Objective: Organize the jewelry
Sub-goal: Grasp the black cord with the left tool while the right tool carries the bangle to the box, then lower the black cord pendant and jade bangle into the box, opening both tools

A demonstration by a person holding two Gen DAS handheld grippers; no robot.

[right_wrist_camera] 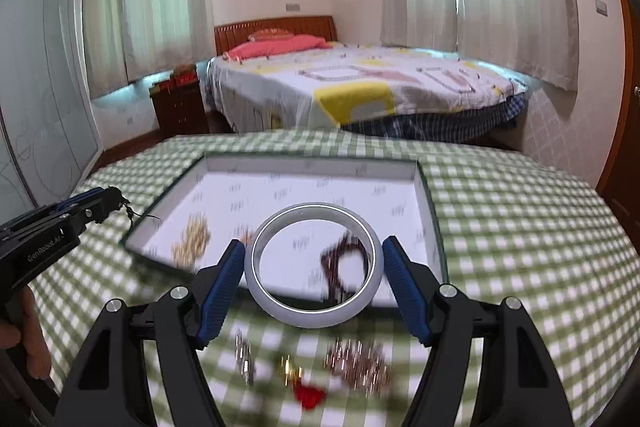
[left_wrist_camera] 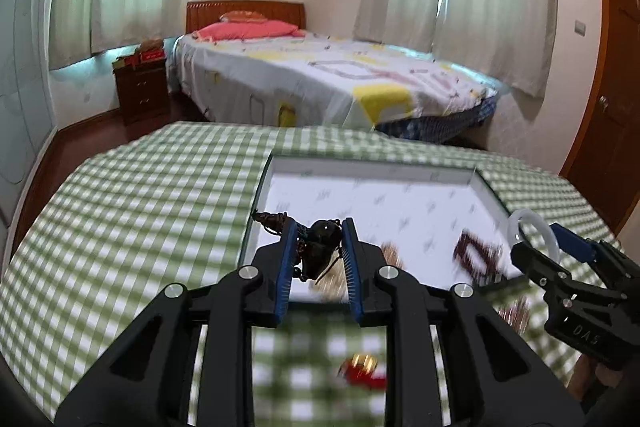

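Observation:
My left gripper is shut on a dark beaded piece with a big black bead, held above the near edge of a white tray. My right gripper is shut on a pale white bangle, lifted over the tray's front edge. In the left wrist view the bangle and right gripper show at far right. Inside the tray lie a gold chain pile and a dark red bead bracelet. The left gripper appears at the left of the right wrist view.
On the green checked tablecloth near me lie a red and gold piece, a pinkish chain pile and a silver piece. Beyond the table stand a bed and a nightstand. A hand holds the left gripper.

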